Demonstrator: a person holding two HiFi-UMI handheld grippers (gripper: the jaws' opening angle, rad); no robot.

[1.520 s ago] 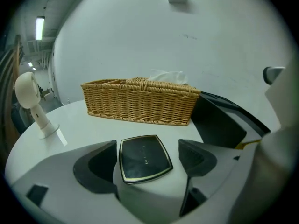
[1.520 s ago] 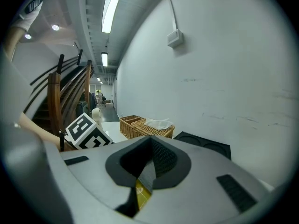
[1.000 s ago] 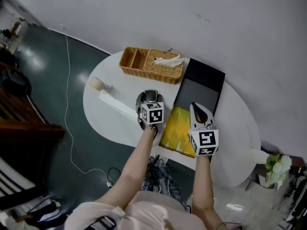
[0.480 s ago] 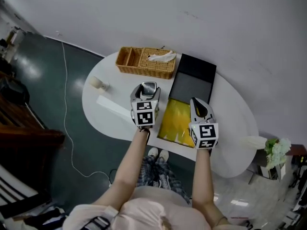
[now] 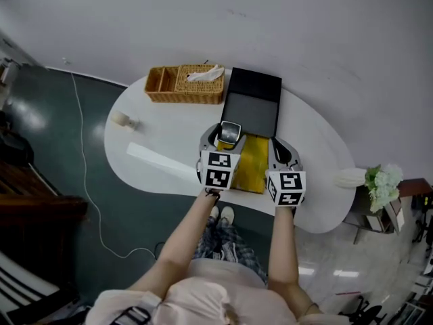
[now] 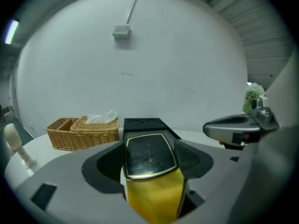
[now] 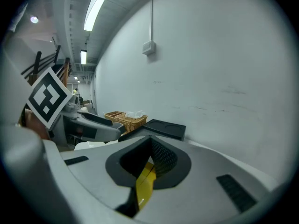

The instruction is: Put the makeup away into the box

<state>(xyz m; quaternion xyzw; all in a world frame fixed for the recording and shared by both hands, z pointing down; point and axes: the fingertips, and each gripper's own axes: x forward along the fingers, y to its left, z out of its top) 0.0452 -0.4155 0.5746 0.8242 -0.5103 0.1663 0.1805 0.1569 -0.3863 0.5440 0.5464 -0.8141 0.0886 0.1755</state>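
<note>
Head view: left gripper (image 5: 226,139) pinches a black compact (image 5: 231,131), right gripper (image 5: 280,151) beside it clamps a yellow panel (image 5: 250,164) by its edge, black box (image 5: 256,87) beyond the 2 grippers.

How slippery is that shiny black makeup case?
The makeup case looks glossy and hard, so it is probably stiff and somewhat slippery. It looks flat, so it is unlikely to roll. It is small beside the left gripper holding it, so it is likely light.
</note>
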